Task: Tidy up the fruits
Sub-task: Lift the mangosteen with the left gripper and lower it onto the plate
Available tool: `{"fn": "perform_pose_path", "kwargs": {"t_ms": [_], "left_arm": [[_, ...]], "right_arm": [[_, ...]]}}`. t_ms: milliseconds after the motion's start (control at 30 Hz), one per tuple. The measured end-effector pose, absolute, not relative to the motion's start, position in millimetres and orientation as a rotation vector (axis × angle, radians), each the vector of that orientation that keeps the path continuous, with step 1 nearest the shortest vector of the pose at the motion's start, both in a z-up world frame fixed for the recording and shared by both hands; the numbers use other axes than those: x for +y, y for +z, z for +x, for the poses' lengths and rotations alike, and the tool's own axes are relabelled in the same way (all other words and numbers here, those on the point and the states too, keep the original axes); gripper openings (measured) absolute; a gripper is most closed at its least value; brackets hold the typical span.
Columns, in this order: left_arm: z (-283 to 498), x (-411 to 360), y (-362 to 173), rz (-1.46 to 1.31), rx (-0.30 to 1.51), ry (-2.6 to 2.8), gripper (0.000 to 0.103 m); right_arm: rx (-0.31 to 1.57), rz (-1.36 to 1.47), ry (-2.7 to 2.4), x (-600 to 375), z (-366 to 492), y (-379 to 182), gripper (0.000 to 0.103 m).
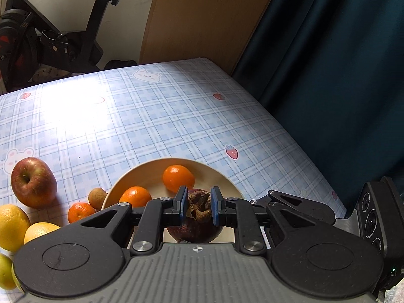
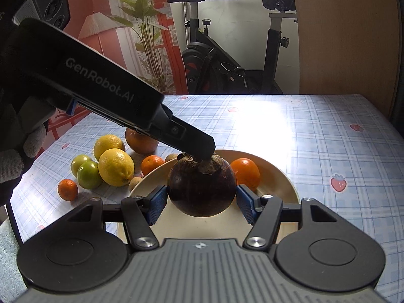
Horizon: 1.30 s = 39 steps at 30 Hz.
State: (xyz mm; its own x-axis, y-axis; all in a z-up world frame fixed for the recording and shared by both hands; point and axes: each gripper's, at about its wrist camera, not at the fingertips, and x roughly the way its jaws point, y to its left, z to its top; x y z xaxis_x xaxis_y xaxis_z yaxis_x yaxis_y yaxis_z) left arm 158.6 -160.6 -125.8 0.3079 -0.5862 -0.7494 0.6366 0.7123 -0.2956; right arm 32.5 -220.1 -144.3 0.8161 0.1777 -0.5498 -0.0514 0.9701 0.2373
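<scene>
Left wrist view: the left tool [image 1: 197,205] pinches the dried calyx atop the mangosteen [image 1: 195,229], above the plate [image 1: 141,171] on the counter [image 1: 151,116].

Right wrist view: the right tool [image 2: 201,202] clamps the mangosteen's [image 2: 202,189] sides above the plate [image 2: 282,184].

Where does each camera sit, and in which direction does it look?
Left wrist: on the left gripper, looking down along its fingers, shut on the mangosteen calyx, over the plate; the right gripper's body shows at right.
Right wrist: on the right gripper, jaws around the mangosteen, facing the exercise bike; the left gripper and a gloved hand show.
Shared: mangosteen, plate, tangerines.
</scene>
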Motion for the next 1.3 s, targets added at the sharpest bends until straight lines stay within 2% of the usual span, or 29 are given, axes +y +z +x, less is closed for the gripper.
{"fn": "perform_pose_path", "kwargs": {"t_ms": [1033, 1200, 1300], "left_arm": [[180.9, -215.1, -153.4, 0.074, 1.003, -0.810, 0.021], [175.7, -198.7, -139.1, 0.047, 0.976, -0.804, 0.028], [175.3, -187.1, -132.1, 0.027, 0.958, -0.788, 0.028]], "right_arm": [[0.608, 0.149, 0.001, -245.4, 41.4, -169.4, 0.063], [0.626, 0.137, -0.002, -244.3, 42.2, -167.5, 0.064], [0.638, 0.122, -0.009, -241.9, 42.0, -165.5, 0.064]]}}
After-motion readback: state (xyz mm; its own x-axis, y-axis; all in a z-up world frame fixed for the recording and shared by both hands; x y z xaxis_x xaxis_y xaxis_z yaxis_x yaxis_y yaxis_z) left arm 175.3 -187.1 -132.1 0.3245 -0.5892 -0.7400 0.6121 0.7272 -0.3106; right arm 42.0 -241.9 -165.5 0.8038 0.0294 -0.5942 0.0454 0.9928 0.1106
